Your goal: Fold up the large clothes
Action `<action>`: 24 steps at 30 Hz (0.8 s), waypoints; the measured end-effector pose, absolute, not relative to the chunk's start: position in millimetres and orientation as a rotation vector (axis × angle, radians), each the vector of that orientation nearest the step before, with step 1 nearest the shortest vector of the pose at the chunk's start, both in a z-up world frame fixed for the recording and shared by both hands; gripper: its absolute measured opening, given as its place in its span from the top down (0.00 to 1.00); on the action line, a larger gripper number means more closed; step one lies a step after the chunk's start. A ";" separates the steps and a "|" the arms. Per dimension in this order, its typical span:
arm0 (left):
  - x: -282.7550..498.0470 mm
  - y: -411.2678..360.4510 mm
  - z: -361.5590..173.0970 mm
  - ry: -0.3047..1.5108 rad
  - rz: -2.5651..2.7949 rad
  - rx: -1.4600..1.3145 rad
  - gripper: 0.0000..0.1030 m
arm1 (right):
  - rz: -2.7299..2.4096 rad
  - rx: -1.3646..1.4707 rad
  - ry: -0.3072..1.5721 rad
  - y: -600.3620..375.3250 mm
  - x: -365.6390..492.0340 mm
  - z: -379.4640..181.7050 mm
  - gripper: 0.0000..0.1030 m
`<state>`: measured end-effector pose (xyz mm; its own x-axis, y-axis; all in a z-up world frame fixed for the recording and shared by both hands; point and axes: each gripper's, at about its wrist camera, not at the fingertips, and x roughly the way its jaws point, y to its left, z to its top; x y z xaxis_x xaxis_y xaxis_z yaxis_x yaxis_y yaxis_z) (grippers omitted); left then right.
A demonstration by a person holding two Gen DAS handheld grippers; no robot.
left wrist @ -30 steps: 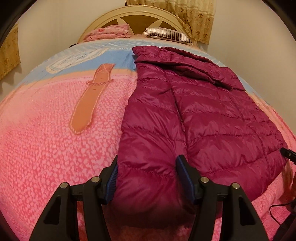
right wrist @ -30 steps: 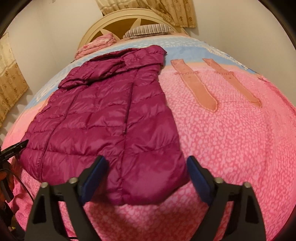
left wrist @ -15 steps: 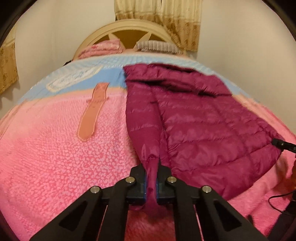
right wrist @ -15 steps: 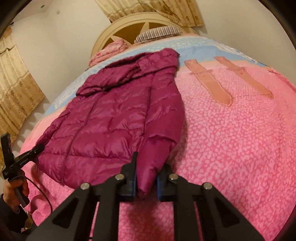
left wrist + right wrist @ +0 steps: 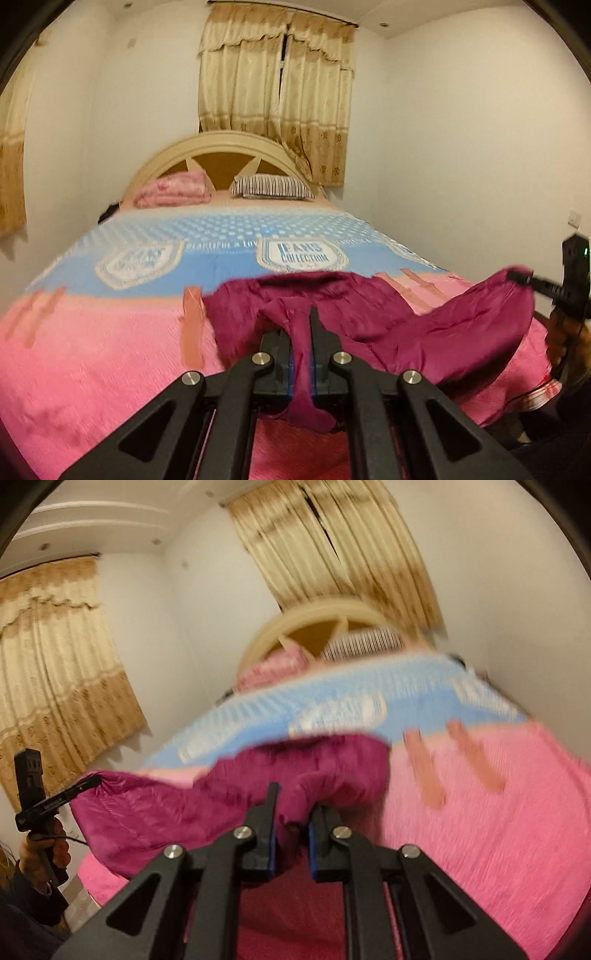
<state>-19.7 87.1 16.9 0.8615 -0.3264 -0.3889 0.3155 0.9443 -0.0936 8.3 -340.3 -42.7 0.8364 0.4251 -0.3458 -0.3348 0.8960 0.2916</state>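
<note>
Jacket hem lifted off bedspread; left gripper and right gripper jaws clamp it.

Pink and blue bedspread covering the bed; cream arched headboard; striped pillow beside folded pink blanket; beige curtains behind; white walls.

**Jacket hem lifted off the bed**

A second ago both grippers stood open around the hem corners of the jacket, which lay flat. Now the left gripper and the right gripper are clamped on those corners and have risen. The near end hangs raised and bunched, its far end resting on the bedspread.
</note>
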 end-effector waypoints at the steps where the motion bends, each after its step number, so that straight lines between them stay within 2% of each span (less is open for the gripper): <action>1: -11.5 88.0 13.7 0.417 -0.323 -0.009 0.96 | 0.406 0.224 0.403 -340.7 9.2 -38.7 0.86; 12: 166.7 106.7 -66.5 0.598 -0.268 -0.053 0.95 | 0.312 0.230 0.485 -313.8 160.6 -65.3 0.86; 19: 234.9 100.0 -79.6 0.649 -0.163 -0.081 0.87 | 0.250 0.251 0.578 -309.0 250.5 -97.4 0.86; 22: 245.8 101.7 -77.1 0.622 -0.134 -0.133 0.76 | 0.231 0.251 0.604 -311.1 275.3 -110.0 0.86; 24: 252.5 106.2 -74.4 0.603 -0.124 -0.188 0.54 | 0.222 0.257 0.620 -312.8 290.2 -117.3 0.86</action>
